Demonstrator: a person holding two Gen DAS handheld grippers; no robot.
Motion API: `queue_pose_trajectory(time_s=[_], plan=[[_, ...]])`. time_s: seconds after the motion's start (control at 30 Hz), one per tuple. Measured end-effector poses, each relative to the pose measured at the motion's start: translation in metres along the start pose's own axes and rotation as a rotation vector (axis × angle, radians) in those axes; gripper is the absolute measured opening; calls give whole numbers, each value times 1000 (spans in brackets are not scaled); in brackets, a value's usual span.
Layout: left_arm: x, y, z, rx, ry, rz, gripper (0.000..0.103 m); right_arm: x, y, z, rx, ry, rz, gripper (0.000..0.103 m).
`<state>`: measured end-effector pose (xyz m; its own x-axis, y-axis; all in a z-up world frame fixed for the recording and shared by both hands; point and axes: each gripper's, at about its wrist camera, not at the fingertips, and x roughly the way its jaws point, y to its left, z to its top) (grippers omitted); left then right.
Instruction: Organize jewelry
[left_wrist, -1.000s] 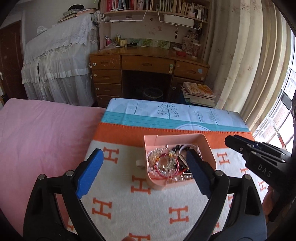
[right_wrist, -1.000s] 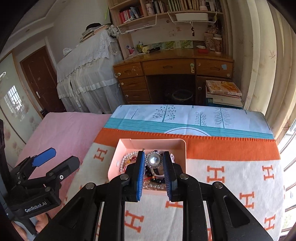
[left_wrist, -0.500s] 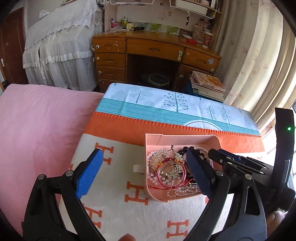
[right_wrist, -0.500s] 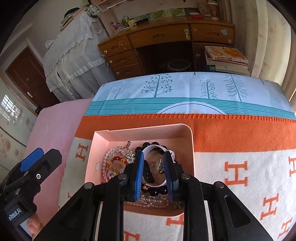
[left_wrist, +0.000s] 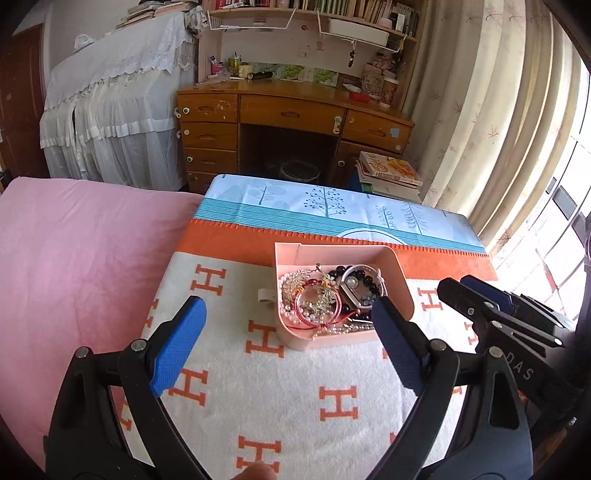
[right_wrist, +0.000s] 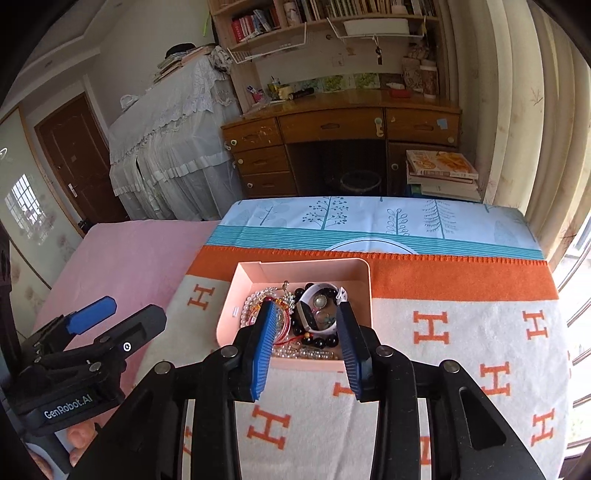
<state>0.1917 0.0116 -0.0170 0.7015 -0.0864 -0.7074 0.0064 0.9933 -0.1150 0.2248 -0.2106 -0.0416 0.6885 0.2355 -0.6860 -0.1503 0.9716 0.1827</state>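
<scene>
Tray: a pink tray (right_wrist: 360, 269) sits at the centre of both views on the orange-and-white blanket (right_wrist: 461, 354), which lies on a bed
Jewelry: heaped in the near half of the tray — a red bangle (left_wrist: 318, 308) over pearl strands (left_wrist: 290, 317) toward frame left, black beads (right_wrist: 325, 341), a round pearl brooch (right_wrist: 319, 301) lying inside a white band (right_wrist: 321, 290) toward frame right
Left gripper (left_wrist: 291, 341): spread wide and empty, hovering short of the tray, lower centre of the left view
Right gripper (right_wrist: 306, 347): parted and holding nothing, its blue pads framing the near half of the tray in the right view
Handling: everything here looks light; the strands are limp and probably tangled, so lifting one may drag its neighbours along, and the beads look smooth enough to slip
Where to hold: the white band and the bangle look stiff — pinch across the rim; for the brooch, I would grip its edge, not its face
</scene>
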Motion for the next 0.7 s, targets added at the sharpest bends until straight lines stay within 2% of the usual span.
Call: queue_pose_trajectory(time_s=[0.13, 0.3, 0.43, 0.6, 0.7], plan=[[-35, -11, -19, 35, -32, -15, 90, -44, 6, -29, -22, -34, -34, 35], [-75, -23, -50, 58, -62, -21, 90, -85, 0, -66, -6, -32, -95, 36], [-94, -32, -77, 56, -41, 18, 90, -114, -12, -102, 35, -16, -92, 36], [-109, -42, -115, 72, -29, 10, 90, -148, -20, -152, 71, -4, -77, 38], [-115, -51, -131, 76, -34, 21, 90, -166, -20, -179, 85, -7, -80, 51]])
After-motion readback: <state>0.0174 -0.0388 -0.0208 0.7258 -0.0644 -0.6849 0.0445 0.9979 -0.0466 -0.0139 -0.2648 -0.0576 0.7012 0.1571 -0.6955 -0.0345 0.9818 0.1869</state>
